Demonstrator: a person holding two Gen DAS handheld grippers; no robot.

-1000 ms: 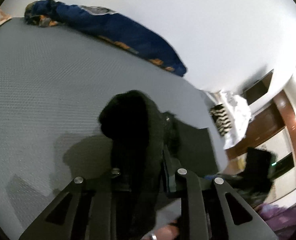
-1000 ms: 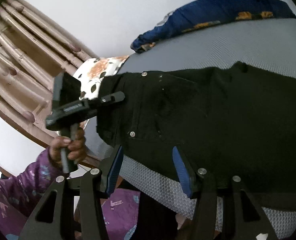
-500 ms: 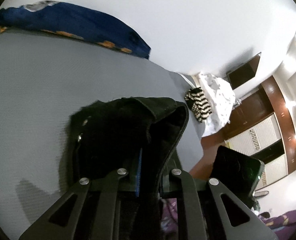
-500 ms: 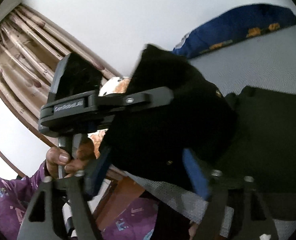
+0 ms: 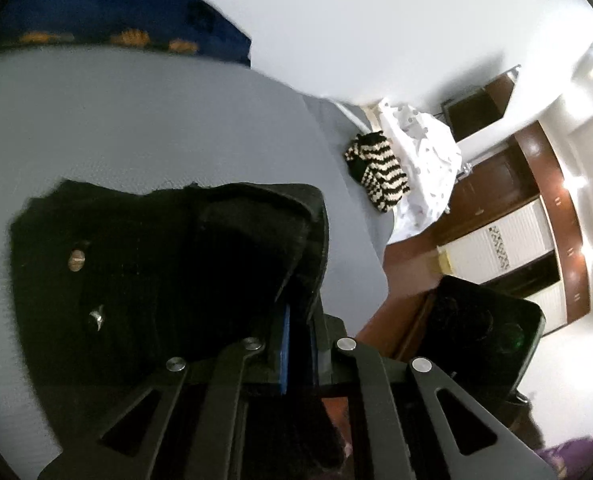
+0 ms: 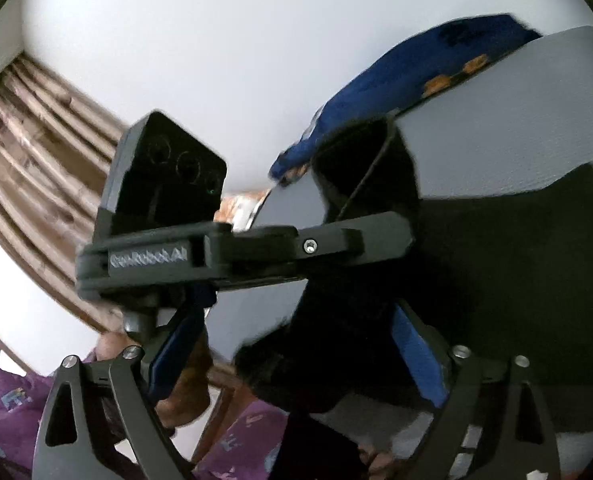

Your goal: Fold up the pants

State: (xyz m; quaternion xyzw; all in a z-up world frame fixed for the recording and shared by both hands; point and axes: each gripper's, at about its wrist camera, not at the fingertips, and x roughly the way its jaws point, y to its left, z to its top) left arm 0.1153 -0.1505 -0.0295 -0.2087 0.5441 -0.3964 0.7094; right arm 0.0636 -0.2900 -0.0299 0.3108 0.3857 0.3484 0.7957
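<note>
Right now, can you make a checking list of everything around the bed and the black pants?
Surface: grey bed cover, mostly bare.
Job's things: black pants, one edge lifted and carried over the rest.
Clutter: blue patterned blanket at the far edge; striped cloth on a white heap.
Grippers: left hand-held gripper shut on the pants; right hand-held gripper opening, pads off the cloth.
Cables: nothing seen.
Surroundings: white wall, brown curtain, wooden wardrobe.

pants [image 5: 144, 272] on bed [image 5: 136, 128] | pillow [image 5: 108, 20] behind | clothes pile [image 5: 408, 168] right of bed
</note>
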